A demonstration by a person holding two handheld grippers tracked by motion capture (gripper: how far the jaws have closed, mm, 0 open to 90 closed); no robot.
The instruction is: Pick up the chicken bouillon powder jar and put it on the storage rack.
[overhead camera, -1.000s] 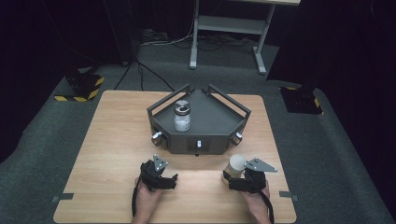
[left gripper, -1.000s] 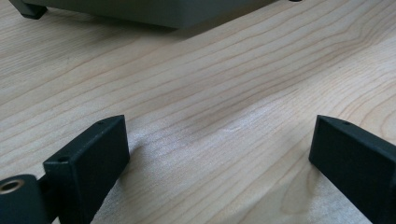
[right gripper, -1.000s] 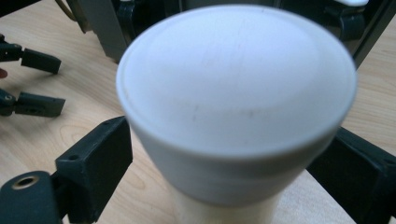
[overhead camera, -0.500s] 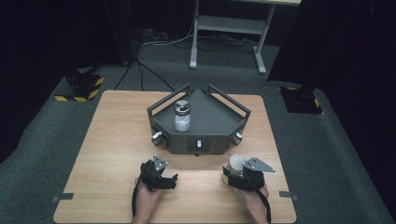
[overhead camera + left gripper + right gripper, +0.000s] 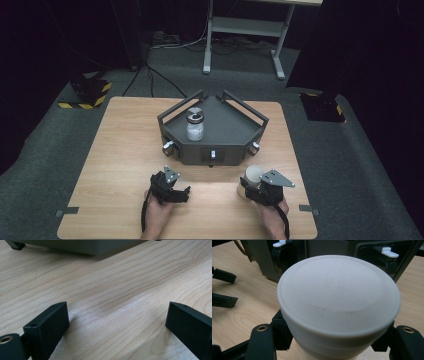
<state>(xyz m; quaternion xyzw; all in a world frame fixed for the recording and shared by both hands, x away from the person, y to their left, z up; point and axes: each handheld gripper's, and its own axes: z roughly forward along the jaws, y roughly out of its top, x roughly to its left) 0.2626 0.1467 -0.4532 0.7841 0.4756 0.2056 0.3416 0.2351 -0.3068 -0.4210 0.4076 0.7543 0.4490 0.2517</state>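
Observation:
A white-capped jar (image 5: pixel 337 292) stands on the wooden table (image 5: pixel 115 165) near the front right. My right gripper (image 5: pixel 332 340) has just been closing and is now shut on the jar (image 5: pixel 252 176) below its cap. At the front left, my left gripper (image 5: pixel 117 322) rests low over bare wood, open with nothing between its jaws. In the high view the left gripper (image 5: pixel 172 185) lies in front of a dark grey railed tray (image 5: pixel 225 135). On that tray stands a second jar (image 5: pixel 194 125) with a metal lid.
The tray's front wall (image 5: pixel 329 247) rises just behind the held jar, with white latches (image 5: pixel 387 251) on it. The left gripper's jaws (image 5: pixel 222 287) show at the far left of the right gripper view. A grey desk frame (image 5: pixel 240 30) stands beyond the table.
The right gripper's jaws have drawn in on the white-capped jar. Both hands stay about where they were.

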